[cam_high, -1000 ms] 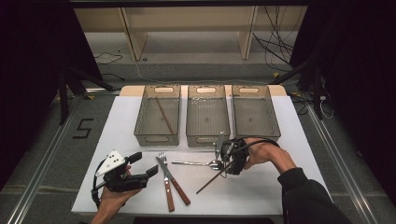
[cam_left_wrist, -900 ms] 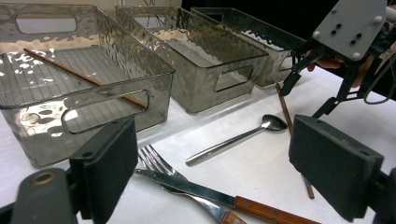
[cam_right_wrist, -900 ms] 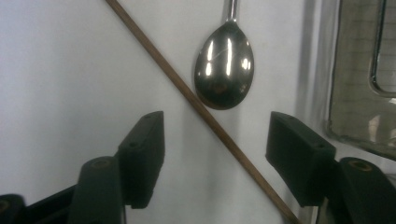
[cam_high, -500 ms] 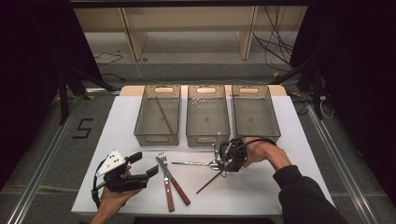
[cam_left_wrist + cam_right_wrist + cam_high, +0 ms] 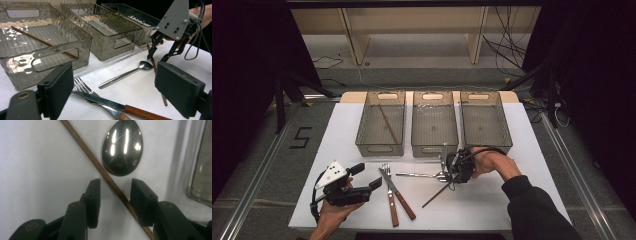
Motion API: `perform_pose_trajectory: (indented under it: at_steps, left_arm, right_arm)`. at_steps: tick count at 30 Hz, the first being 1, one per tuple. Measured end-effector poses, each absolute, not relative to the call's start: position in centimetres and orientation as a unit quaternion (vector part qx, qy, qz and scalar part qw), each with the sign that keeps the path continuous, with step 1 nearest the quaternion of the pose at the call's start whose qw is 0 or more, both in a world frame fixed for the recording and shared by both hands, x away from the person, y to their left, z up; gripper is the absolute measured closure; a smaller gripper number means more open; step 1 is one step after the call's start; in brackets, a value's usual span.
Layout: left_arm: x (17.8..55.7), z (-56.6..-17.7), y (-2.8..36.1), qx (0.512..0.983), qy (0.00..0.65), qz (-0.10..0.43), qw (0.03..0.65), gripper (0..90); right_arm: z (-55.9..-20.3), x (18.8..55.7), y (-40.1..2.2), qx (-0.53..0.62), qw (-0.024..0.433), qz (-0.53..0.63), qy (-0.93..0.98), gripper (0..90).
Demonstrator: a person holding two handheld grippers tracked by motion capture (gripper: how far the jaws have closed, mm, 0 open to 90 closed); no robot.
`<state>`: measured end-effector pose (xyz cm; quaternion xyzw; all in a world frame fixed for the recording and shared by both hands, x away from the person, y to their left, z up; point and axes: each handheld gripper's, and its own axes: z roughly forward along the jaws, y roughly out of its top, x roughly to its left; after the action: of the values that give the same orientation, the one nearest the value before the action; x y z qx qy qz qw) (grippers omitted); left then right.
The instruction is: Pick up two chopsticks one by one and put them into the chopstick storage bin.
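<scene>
Right gripper view: right gripper fingers, just closing, straddle the chopstick beside the spoon without gripping; left gripper fingers wide open, empty

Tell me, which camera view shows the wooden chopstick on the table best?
The right gripper view: the chopstick runs large and sharp between the right gripper jaws. The high view shows it small; the left gripper view shows parts of it.

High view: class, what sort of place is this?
Probably a lab or studio set up for recording: a white table with three clear bins, loose cables on the floor, and black surrounds.
</scene>
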<state>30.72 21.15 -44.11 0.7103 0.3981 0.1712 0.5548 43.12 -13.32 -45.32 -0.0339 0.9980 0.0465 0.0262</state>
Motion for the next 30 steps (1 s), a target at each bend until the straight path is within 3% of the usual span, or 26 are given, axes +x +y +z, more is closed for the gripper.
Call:
perform_pose_trajectory:
  at_steps: [13,24,30]
  left_arm:
    - [30.73,-44.12,21.12,0.711,0.397,0.171,0.555,15.1]
    - [30.73,-44.13,21.09,0.712,0.396,0.171,0.554,15.1]
    - [30.75,-44.14,21.10,0.710,0.397,0.171,0.555,15.1]
  right_arm:
    - [-45.45,43.05,-13.02,-0.054,0.015,0.033,0.998,70.1]
    - [-45.52,42.73,-13.09,-0.090,0.001,0.026,0.996,83.3]
    - [-45.43,42.78,-13.00,-0.109,-0.002,0.018,0.994,84.5]
